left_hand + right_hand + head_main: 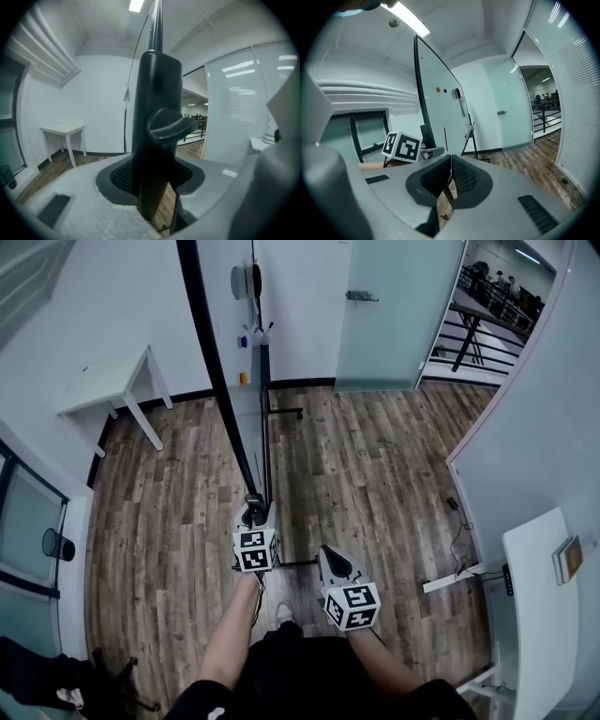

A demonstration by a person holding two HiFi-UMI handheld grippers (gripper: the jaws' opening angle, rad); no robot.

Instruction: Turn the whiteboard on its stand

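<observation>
Two claws, one in each of the person's hands, above a wooden floor (375, 465).

Left claw (253, 510): clenched on the black side frame of the whiteboard (217, 357). The frame stands upright between the two pads and fills the gap. A black locking knob (166, 127) juts from the frame just above the pads. From this claw the whiteboard runs straight ahead, seen edge-on from above, with its pale writing face turned towards the right claw's side. The stand (266, 427) rises just beside the frame, ahead of the left claw, and a foot bar (284, 413) lies on the floor farther ahead.

Right claw (334, 563): jaws brought together with nothing between them. It is held in the air to the right of the left claw and a little nearer the person, apart from both whiteboard and stand. From this claw the whiteboard lies ahead and to the left, with an orange magnet (438, 89), a blue magnet (445, 91) and a small grey object (456, 93) on its face. The left claw's marker cube (403, 146) shows just beside the board's lower edge.

A small white table (112, 381) stands by the wall, well to the left of the left claw. A glass door (394, 315) lies far ahead of the right claw.
</observation>
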